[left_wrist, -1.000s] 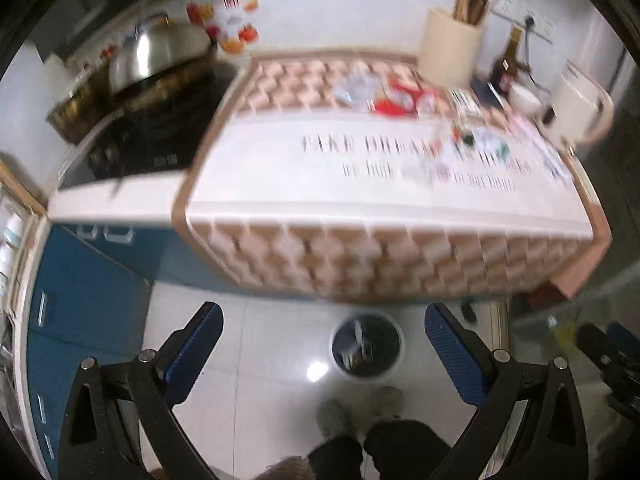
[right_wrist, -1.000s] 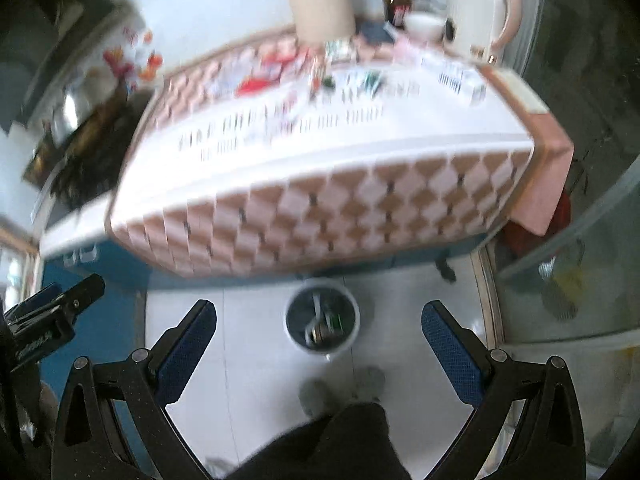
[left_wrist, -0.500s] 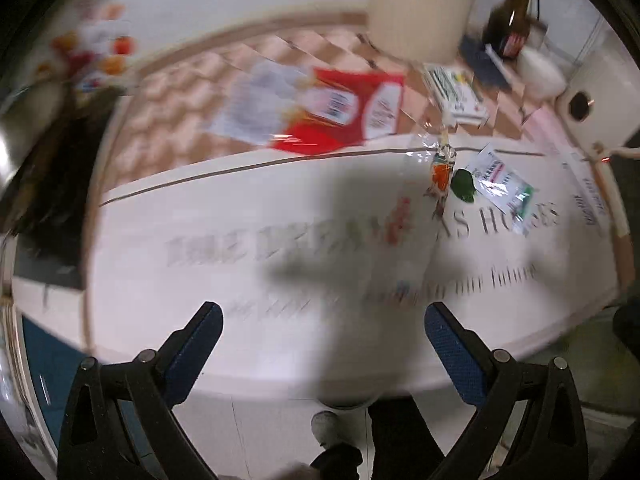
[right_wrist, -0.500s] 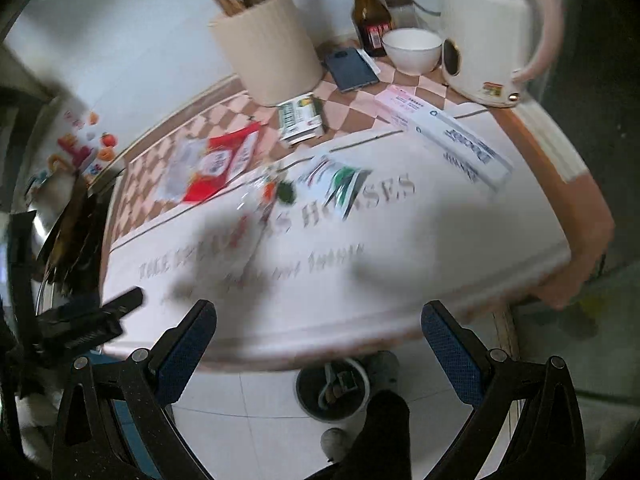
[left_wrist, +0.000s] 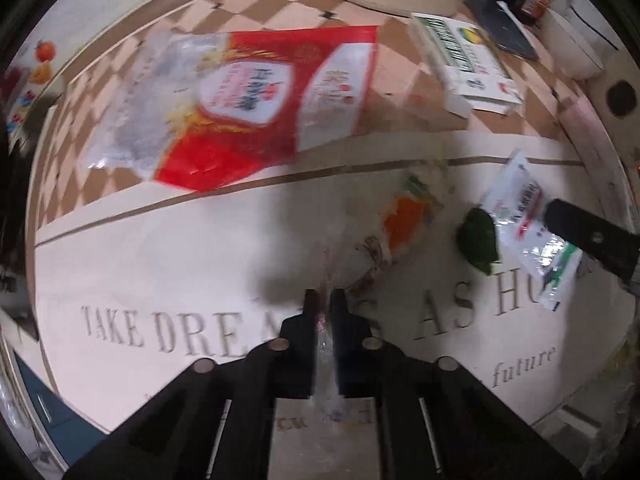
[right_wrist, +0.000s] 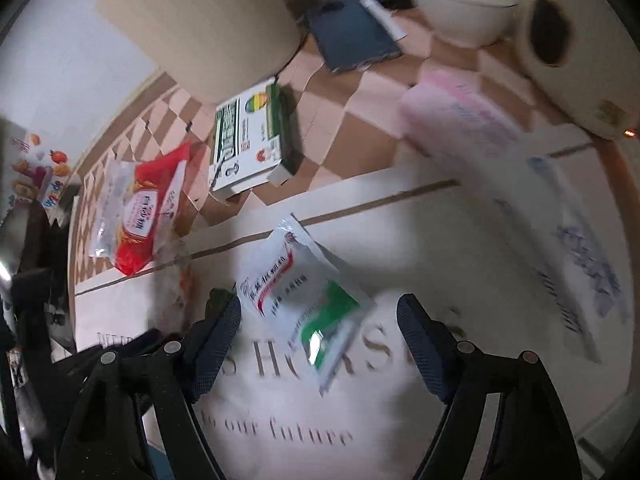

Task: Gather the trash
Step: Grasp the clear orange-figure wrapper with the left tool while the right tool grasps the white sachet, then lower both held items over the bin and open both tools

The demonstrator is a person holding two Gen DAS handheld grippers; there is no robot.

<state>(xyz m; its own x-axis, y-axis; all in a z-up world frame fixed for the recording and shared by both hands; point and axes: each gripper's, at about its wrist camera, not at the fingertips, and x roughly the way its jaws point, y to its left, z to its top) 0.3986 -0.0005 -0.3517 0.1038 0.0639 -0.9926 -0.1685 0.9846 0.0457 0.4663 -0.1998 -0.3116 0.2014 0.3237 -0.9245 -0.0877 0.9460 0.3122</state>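
My left gripper (left_wrist: 325, 304) is shut on the near end of a clear plastic wrapper (left_wrist: 352, 256) with an orange patch, lying on the counter cloth. My right gripper (right_wrist: 320, 320) is open, its fingers on either side of a white and green sachet (right_wrist: 304, 292); the sachet also shows in the left wrist view (left_wrist: 528, 232). A dark green scrap (left_wrist: 478, 240) lies between the wrapper and the sachet. A red and clear bag (left_wrist: 248, 100) and a white and green box (left_wrist: 464, 60) lie farther back.
A beige utensil holder (right_wrist: 208, 28), a dark phone (right_wrist: 352, 36), a white bowl (right_wrist: 460, 4), a kettle (right_wrist: 576, 40) and a pink box (right_wrist: 460, 120) stand at the back. The counter's front edge is just below both grippers.
Both grippers moved down close to the counter. The left gripper went from open to shut on the clear wrapper. The right gripper came around the sachet, still open.
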